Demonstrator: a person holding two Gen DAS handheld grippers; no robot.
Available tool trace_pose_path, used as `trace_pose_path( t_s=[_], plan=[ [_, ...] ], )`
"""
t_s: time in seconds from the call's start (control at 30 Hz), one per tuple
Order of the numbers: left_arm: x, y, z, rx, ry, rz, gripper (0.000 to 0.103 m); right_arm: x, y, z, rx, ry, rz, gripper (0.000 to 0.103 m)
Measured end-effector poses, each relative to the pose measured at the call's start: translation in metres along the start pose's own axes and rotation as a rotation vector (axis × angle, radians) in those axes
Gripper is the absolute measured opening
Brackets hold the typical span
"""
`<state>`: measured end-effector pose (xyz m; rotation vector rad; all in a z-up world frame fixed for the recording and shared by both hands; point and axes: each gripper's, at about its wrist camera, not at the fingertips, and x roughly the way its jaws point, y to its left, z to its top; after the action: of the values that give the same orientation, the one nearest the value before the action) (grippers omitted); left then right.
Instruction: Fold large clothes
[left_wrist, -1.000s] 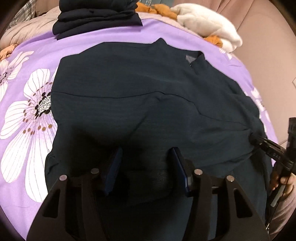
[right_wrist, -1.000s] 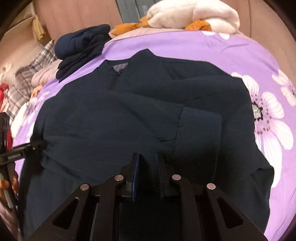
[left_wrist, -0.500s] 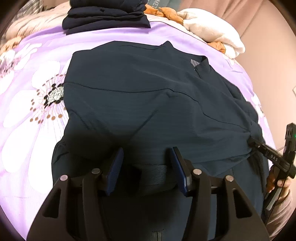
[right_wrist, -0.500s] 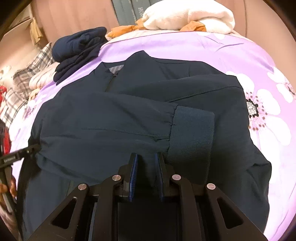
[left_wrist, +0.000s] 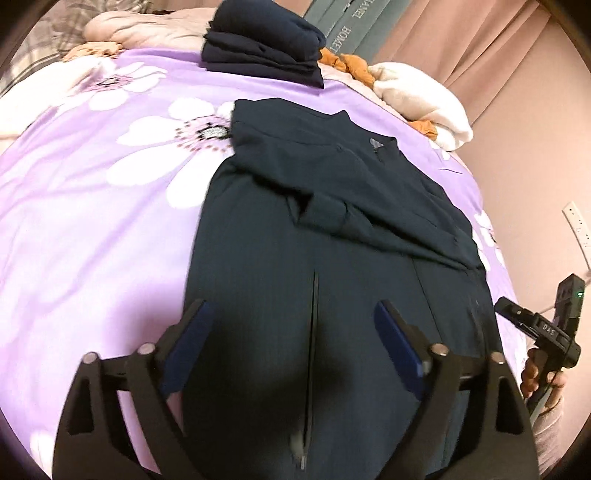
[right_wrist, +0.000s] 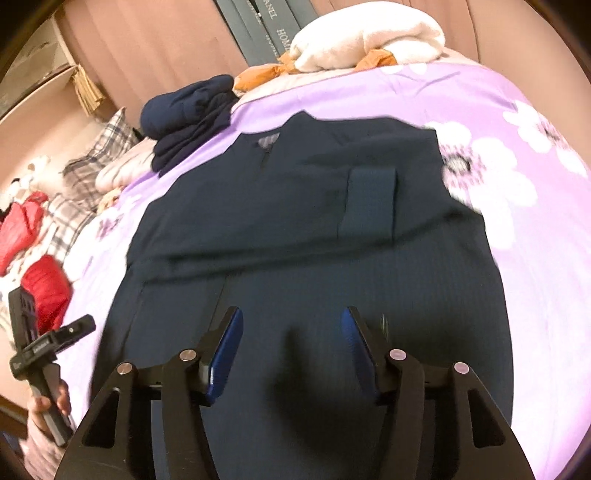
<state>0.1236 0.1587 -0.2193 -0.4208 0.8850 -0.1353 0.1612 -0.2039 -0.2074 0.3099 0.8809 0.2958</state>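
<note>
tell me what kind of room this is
Most likely a bedroom: the dark jacket lies spread on a bed with a purple floral sheet, a plaid pillow sits at its far end, and pink curtains hang behind.

Navy jacket on floral bedspread

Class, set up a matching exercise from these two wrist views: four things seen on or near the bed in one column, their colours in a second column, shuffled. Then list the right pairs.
Things:
1. jacket
2. bedspread
3. rolled blanket
4. padded garment

Colours:
A. red
B. purple with white flowers
C. dark navy
D. cream white

Pairs: 1-C, 2-B, 3-D, 4-A
</note>
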Motion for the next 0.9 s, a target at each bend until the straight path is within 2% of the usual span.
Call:
trace_pose_path(
  t_s=[0.03, 0.07, 0.23, 0.37, 0.7, 0.83, 0.9],
  plan=[
    [-0.009, 0.001, -0.009, -0.010, -0.004, -0.002, 0.101, -0.006, 0.000, -0.009, 0.010, 0.007, 0.001, 0.061],
    [-0.018, 0.004, -0.017, -0.027, -0.007, -0.011, 0.102, -0.008, 0.000, -0.014, 0.019, 0.011, 0.002, 0.064],
    [-0.040, 0.018, -0.046, -0.139, -0.012, -0.068, 0.102, -0.021, -0.002, -0.037, 0.099, 0.011, 0.047, 0.065],
    [-0.063, 0.019, -0.060, -0.177, -0.066, -0.089, 0.102, -0.028, -0.003, -0.051, 0.164, 0.002, 0.107, 0.066],
    [-0.120, -0.004, -0.070, -0.067, -0.276, -0.119, 0.103, -0.043, 0.021, -0.060, 0.134, -0.064, 0.107, 0.071],
    [-0.141, -0.016, -0.075, 0.002, -0.356, -0.067, 0.103, -0.055, 0.032, -0.060, 0.093, -0.129, 0.108, 0.076],
    [-0.151, -0.023, -0.078, 0.046, -0.410, -0.055, 0.103, -0.060, 0.039, -0.060, 0.062, -0.157, 0.106, 0.083]
  ],
)
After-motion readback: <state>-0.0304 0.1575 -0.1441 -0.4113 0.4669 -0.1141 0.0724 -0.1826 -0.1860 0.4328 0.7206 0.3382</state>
